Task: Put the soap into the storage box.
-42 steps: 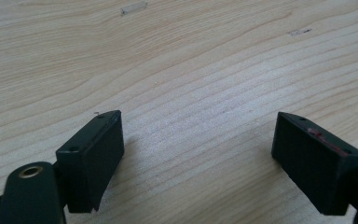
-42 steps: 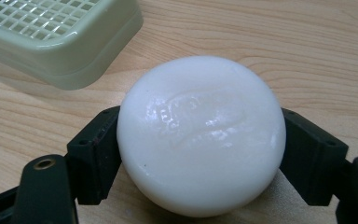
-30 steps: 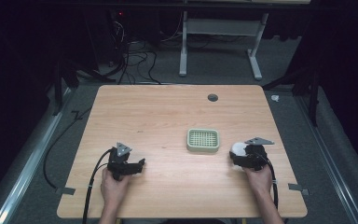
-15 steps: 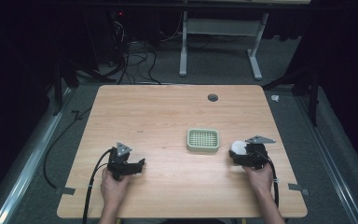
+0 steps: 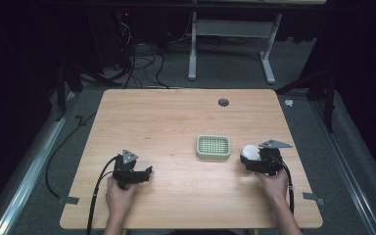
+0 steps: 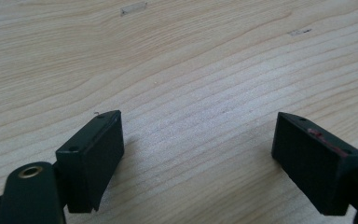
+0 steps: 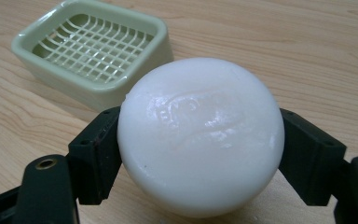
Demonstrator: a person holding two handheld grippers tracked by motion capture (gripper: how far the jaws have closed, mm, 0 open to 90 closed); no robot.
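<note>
No text, label, brand, number or sign can be read anywhere. The round white bar of soap (image 7: pixel 200 135) carries a raised embossed mark on its upper face, seen in the right gripper view, but the relief is too soft and glossy to make out as letters or a name. The pale green plastic soap dish with a grid insert (image 7: pixel 93 51) bears no marking, and the light wooden counter (image 6: pixel 177 70) shows grain and a few small scuffs, none of them writing.
</note>
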